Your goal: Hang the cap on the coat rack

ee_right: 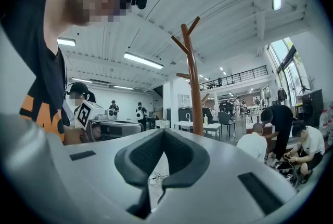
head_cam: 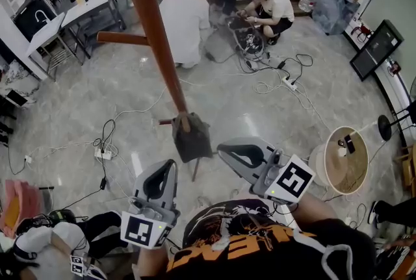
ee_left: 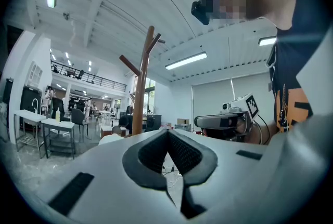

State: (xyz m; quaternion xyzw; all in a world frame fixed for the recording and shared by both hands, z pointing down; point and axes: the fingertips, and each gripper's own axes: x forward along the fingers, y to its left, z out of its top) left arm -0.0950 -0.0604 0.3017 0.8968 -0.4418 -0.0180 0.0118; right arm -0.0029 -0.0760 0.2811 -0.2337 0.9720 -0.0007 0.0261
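The brown wooden coat rack (head_cam: pixel 156 38) rises from the floor ahead of me, with pegs near its top. A dark grey cap-like thing (head_cam: pixel 192 137) sits low on the pole by the base; whether it hangs on a peg I cannot tell. My left gripper (head_cam: pixel 169 167) and right gripper (head_cam: pixel 224 150) are held level in front of my chest, short of the rack, both shut and empty. In the left gripper view the shut left gripper (ee_left: pixel 167 131) faces the coat rack (ee_left: pixel 139 98). The right gripper (ee_right: pixel 164 131) is also shut, with the coat rack (ee_right: pixel 193 88) beyond it.
Two people (head_cam: pixel 185 19) crouch behind the rack among cables (head_cam: pixel 279 77) on the tiled floor. A round stool (head_cam: pixel 344 158) stands at the right, tables (head_cam: pixel 78 12) at the far left, a monitor (head_cam: pixel 376 48) at the right wall. Another person (head_cam: pixel 39 243) sits at lower left.
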